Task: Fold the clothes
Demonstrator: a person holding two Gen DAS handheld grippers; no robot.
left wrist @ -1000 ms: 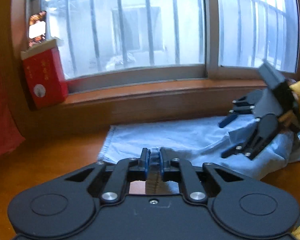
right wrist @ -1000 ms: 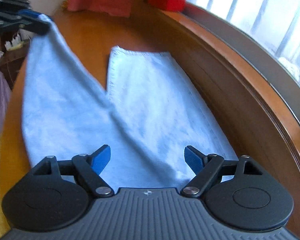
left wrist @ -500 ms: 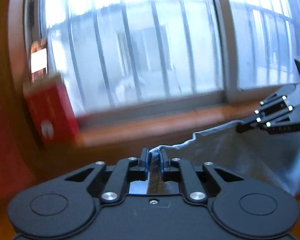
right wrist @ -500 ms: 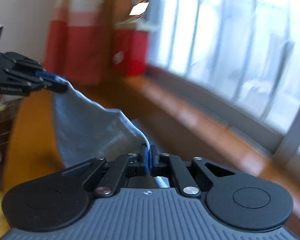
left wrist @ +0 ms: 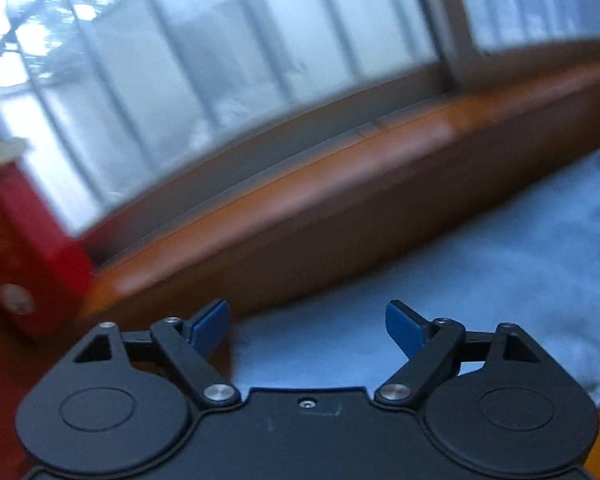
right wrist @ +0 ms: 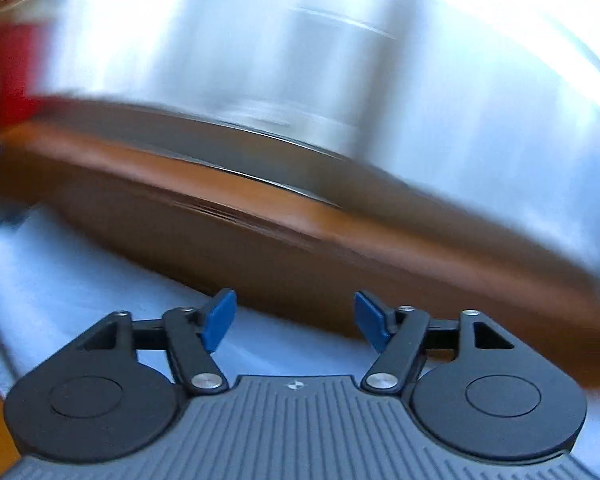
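A light blue garment lies flat on the wooden table below the window sill, spreading from the centre to the right in the left wrist view. My left gripper hovers over its left end with its jaws opening and nothing between the blue pads. In the right wrist view the same light blue garment lies at the lower left. My right gripper is above its edge, jaws opening, nothing pinched between them. Both views are blurred by motion.
A wooden window sill runs along the far side of the table under a barred window. A red box stands at the left end of the sill. The red box also shows at the upper left.
Both grippers held the garment's edge pinched half a second ago; now both have let go and their jaws stand wide. The garment has dropped flat onto the table. Both cameras swung toward the sill.
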